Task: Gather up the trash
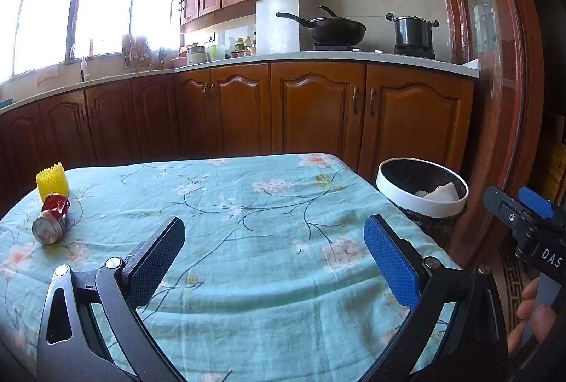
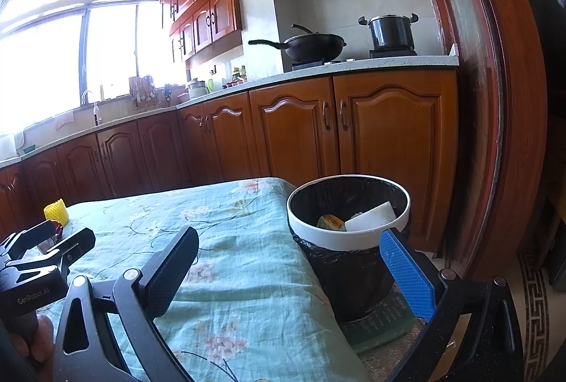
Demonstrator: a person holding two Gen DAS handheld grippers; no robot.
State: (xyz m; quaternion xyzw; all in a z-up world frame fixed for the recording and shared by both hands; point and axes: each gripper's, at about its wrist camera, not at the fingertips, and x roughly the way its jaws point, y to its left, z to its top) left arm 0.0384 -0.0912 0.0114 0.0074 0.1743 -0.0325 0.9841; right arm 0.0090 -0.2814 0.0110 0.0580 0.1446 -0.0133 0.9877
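A: Where does the trash stand?

B: Two pieces sit close together at the far left corner of the bench — a crushed red can lying on its side, and a yellow foam fruit net standing upright just behind it. The rest of the floral cloth looks bare.

A: And the bin?

B: The white-rimmed bin with the black liner stands on the floor just off the bench's right edge. It already holds a white piece, perhaps paper, and something yellowish.

A: The grippers?

B: Both carry nothing. The left gripper hangs over the near part of the bench with its jaws spread wide; the right gripper has its jaws spread too, straddling the right edge with the bin just ahead.

A: So which step is this?

B: I'd judge it's between pieces — some trash binned, the corner pair not yet picked. The left gripper is the nearer one; next it should swing toward the far left corner, straddle the can across its body, and close — the can may roll.
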